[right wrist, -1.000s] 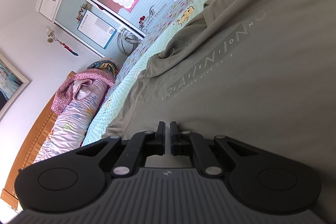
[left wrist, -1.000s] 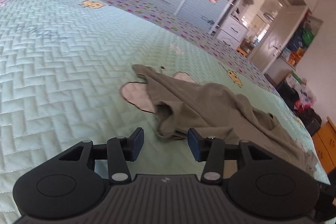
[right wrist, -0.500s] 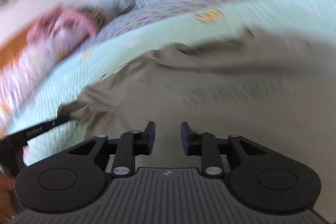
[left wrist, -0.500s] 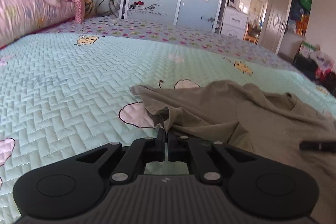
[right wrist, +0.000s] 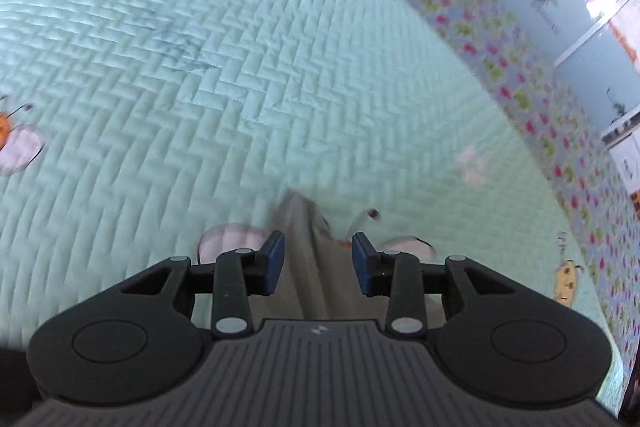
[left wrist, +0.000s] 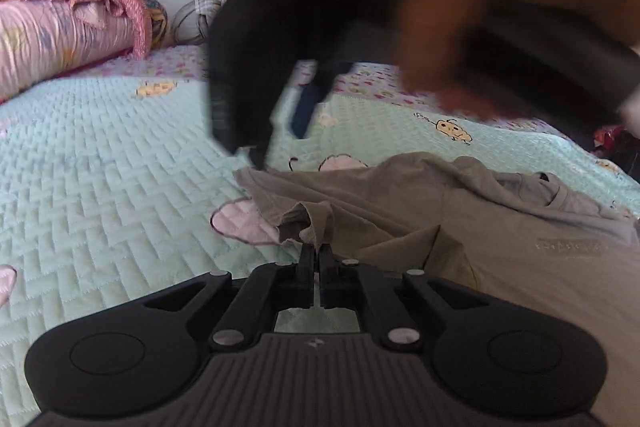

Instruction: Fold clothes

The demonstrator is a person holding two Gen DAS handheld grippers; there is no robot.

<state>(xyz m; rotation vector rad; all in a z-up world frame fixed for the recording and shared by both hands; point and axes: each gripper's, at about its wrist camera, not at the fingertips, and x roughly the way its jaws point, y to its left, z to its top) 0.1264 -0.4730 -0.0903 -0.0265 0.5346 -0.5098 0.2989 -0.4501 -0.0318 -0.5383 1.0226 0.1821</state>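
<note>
Left wrist view: left gripper point(left wrist: 319, 254) jaws pinched together on a bunched edge of the olive-grey T-shirt point(left wrist: 500, 239), cloth pulled up into a small peak at the tips. Shirt lies crumpled on the mint quilted bedspread point(left wrist: 100, 187), spread toward the right side, faint printed lettering on it. Right gripper point(left wrist: 256, 75) is blurred above the shirt's far corner, held by a person's hand point(left wrist: 436, 39), also blurred. Rolled pink bedding point(left wrist: 60, 27) at the far left of the bed, wardrobe doors behind.

Right wrist view: right gripper point(right wrist: 318, 263) jaws wide apart, blue pads point(right wrist: 275, 261) showing. A narrow corner of the T-shirt point(right wrist: 308, 255) sits between the jaws; cannot tell if it touches them. Bedspread point(right wrist: 200, 67) fills the frame, motion-blurred; floral border at right.
</note>
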